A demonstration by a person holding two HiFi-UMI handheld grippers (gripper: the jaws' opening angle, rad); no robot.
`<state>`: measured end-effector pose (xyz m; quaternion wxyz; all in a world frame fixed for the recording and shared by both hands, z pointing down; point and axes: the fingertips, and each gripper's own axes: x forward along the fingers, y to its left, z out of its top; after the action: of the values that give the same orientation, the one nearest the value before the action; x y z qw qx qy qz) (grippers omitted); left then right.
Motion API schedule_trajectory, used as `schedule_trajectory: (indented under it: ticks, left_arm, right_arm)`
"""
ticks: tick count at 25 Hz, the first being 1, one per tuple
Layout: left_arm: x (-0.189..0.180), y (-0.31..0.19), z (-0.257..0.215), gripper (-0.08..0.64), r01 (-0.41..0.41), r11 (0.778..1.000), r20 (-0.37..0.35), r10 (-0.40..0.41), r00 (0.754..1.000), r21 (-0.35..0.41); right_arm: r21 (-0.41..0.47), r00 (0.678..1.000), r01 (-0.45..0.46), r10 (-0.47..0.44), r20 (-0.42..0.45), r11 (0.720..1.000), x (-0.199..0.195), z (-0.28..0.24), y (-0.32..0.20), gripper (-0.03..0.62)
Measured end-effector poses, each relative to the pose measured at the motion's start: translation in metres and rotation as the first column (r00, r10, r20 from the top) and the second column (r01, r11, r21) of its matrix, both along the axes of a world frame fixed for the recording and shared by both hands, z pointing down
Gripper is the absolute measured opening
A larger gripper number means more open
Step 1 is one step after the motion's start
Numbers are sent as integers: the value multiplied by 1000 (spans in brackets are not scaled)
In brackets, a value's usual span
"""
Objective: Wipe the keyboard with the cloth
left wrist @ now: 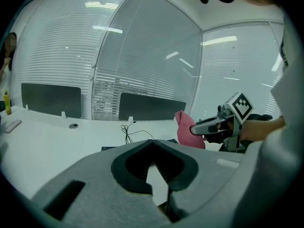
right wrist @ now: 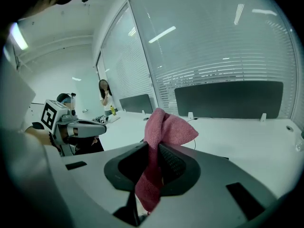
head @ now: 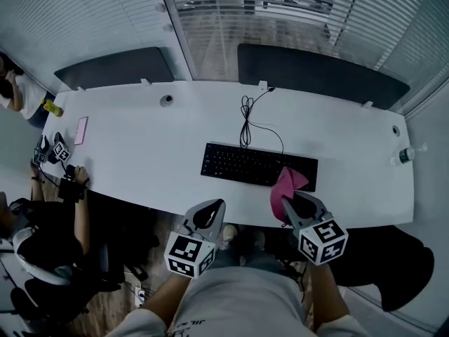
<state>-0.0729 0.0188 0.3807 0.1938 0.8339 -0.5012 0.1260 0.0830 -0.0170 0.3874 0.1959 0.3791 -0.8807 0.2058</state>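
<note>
- Cloth (right wrist: 164, 127) was already in hand. The right gripper (right wrist: 152, 151) had its jaws clamped on the pink fabric, with one bunch standing up beyond the tips and a tail hanging back between them.
- Keyboard (head: 258, 165) lay on the desk (head: 140, 153) just ahead of those jaws. The cloth overlapped its near right corner in the head view, but contact could not be confirmed, and the left gripper view suggested the cloth was held off the surface.
- Left gripper (left wrist: 153, 144) had its jaws together on nothing, with the keyboard ahead of them and mostly to their right.
- Pickup appeared done; wiping looked barely begun, if at all, with nearly the whole key field left to cover.
</note>
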Motion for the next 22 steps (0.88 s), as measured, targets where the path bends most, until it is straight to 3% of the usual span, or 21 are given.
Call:
schedule_trajectory:
  ticks: [5, 15, 22]
  left_arm:
    - [19, 2, -10, 11, -12, 1000, -2, 12, 1000, 14]
    - [47, -1, -24, 11, -36, 998, -14, 36, 999, 48]
    - [51, -4, -29, 11, -34, 998, -10, 34, 999, 58]
  right_arm:
    - [10, 998, -32, 32, 50, 999, 10, -14, 8, 62]
    - [72, 998, -51, 49, 37, 996, 28, -30, 18, 63]
    - [69, 996, -70, 66, 61, 995, 34, -29, 16, 63]
